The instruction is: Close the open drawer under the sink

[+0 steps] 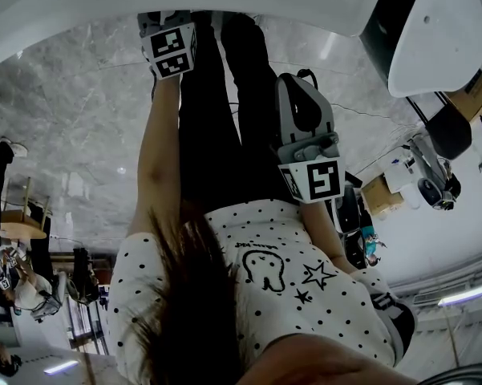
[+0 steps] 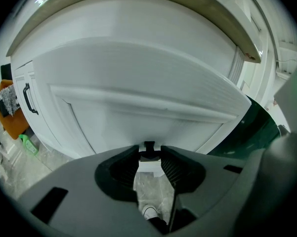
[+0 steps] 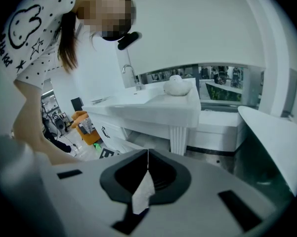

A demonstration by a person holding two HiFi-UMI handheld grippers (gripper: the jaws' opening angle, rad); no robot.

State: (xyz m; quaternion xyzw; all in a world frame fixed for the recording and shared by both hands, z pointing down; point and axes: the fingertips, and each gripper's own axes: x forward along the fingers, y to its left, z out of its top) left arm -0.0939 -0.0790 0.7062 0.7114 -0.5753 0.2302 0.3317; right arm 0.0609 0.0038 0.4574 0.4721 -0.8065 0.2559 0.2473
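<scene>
Dotted shirt [image 1: 305, 295], left gripper [image 2: 149, 149] outstretched, fingers [image 2: 178, 169] apart before drawer [image 2: 138, 83], right gripper [image 3: 147, 154] fingers [image 3: 163, 174] closed

Two grey two-jaw grippers are being counted: the left gripper [image 2: 149, 157] and the right gripper [image 3: 147, 157]. One white panelled drawer front [image 2: 138, 78], one white sink counter [image 3: 153, 107], one black curved cabinet handle [image 2: 28, 98], one chrome tap [image 3: 129, 75], one white rounded object [image 3: 176, 85] and one small green object [image 2: 27, 144] are being shown.
</scene>
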